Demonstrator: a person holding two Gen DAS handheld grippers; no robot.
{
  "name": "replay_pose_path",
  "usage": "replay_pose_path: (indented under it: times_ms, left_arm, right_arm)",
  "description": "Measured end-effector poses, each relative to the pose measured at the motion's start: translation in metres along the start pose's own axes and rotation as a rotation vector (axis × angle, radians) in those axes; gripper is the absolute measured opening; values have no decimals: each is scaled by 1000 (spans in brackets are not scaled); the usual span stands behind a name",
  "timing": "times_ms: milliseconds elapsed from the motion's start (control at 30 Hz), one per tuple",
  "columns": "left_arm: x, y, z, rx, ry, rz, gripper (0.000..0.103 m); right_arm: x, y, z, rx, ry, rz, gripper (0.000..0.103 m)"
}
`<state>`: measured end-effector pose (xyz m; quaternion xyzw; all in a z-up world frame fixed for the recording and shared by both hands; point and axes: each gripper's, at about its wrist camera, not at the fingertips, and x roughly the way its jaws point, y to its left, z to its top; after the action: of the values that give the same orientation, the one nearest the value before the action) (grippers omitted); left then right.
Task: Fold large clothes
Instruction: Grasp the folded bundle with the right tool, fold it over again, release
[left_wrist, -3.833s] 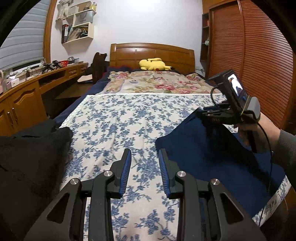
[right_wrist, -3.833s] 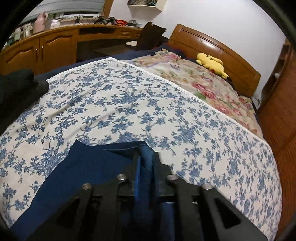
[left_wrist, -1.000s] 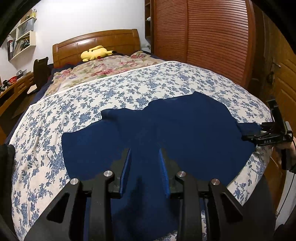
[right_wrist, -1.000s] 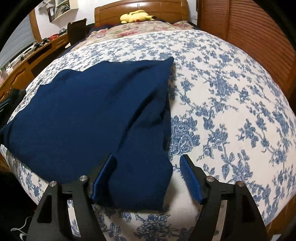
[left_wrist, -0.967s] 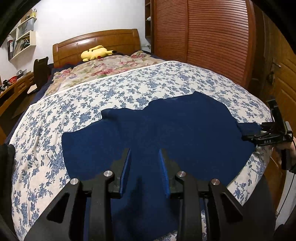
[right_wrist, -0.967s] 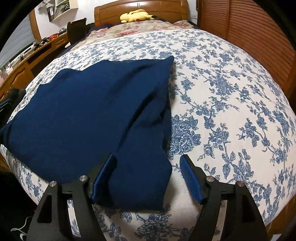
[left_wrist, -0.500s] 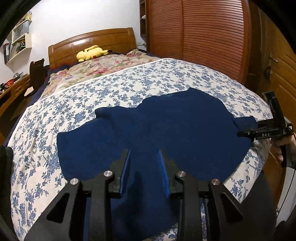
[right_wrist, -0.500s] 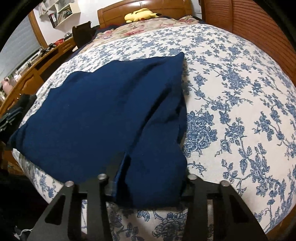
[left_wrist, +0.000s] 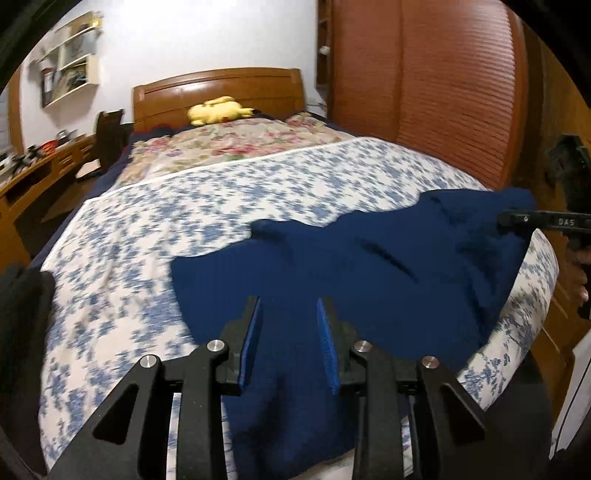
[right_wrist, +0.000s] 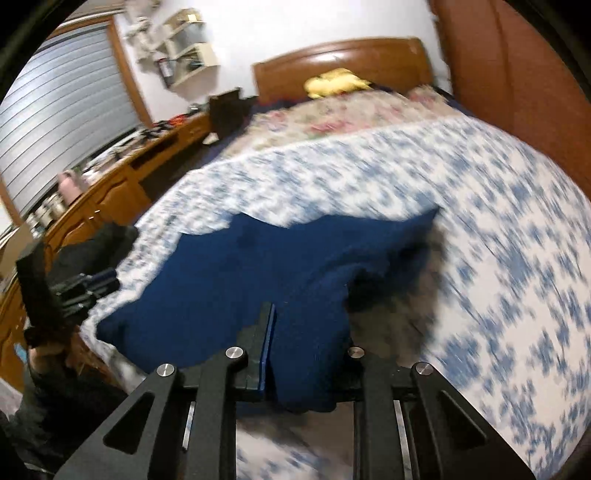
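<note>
A large navy blue garment (left_wrist: 369, 269) lies spread over the near part of the floral bedspread (left_wrist: 155, 236). My left gripper (left_wrist: 290, 325) is open, its blue pads standing over the garment's near edge with cloth between them. My right gripper (right_wrist: 303, 332) is shut on the garment's right end (right_wrist: 306, 354) and lifts it off the bed; it also shows in the left wrist view (left_wrist: 532, 221) at the garment's far right corner. The garment (right_wrist: 258, 273) sags between both ends. The left gripper shows in the right wrist view (right_wrist: 85, 288) at far left.
A dark garment pile (left_wrist: 18, 314) sits at the bed's left edge. A yellow plush toy (left_wrist: 218, 109) lies by the wooden headboard (left_wrist: 218, 88). A wooden wardrobe (left_wrist: 424, 85) stands on the right, a desk (right_wrist: 122, 177) on the left.
My right gripper has closed on the garment's right end and raised it, swinging leftward. The cloth has bunched and shifted left on the bed. Both views are now motion blurred.
</note>
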<state>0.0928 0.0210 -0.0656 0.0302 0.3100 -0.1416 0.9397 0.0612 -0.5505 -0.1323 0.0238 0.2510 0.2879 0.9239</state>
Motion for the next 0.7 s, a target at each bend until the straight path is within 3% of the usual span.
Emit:
replay_pose_path:
  times_ms: [333,433,533,700]
  left_arm:
    - [-32,80,-19,-121,-43,98,31]
    - [-36,95,-25,-148,-40,122,31]
    - [-37,105,-27,-170,-39,126,31]
    - [-39,105,-22,-177,-52,108,31]
  right_arm:
    - [78,150,36,-205,8,240,20]
    - [110,184,27,-254,75,239,26]
    - [134,194,26,-254,135,266,31]
    - [128,202,34,-331,121,216,36]
